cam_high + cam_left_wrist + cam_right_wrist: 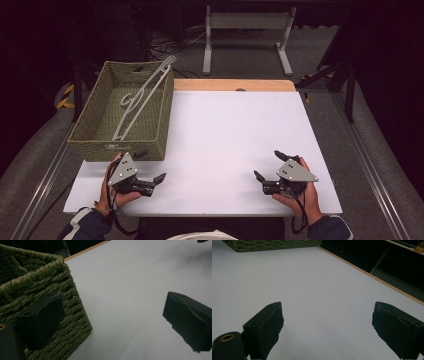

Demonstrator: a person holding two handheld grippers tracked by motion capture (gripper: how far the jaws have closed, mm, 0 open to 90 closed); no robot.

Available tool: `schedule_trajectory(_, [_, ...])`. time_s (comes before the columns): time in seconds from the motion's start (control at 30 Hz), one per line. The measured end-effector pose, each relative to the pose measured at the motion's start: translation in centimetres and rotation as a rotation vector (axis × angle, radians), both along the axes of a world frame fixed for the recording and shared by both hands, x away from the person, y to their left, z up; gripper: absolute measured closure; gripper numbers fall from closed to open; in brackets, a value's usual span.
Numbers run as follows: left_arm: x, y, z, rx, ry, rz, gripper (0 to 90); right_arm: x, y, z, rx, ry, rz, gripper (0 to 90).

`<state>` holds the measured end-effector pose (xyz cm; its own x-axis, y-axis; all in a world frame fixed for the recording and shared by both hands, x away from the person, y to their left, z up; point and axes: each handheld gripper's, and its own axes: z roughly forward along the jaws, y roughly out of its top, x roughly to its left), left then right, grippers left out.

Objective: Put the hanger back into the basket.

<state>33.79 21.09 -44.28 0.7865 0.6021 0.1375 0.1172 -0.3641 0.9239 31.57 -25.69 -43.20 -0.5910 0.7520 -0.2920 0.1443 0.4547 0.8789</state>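
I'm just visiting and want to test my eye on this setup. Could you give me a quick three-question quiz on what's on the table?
1. True or false: the hanger lies flat on the white table.
2. Which gripper is nearer the woven basket: A) left gripper B) right gripper?
3. Fill in: both grippers' jaws are ____ and hold nothing.

Key:
1. False; it rests in the basket, one end sticking up over the far rim.
2. A.
3. Open.
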Motion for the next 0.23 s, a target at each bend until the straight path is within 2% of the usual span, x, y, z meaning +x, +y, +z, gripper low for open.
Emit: schedule_trajectory(0.23, [-0.06, 0.04, -0.03, 0.005, 0.009, 0.014, 4.7, 0.22, -0.07, 0.06, 0.011, 0.002, 0.005, 10.5])
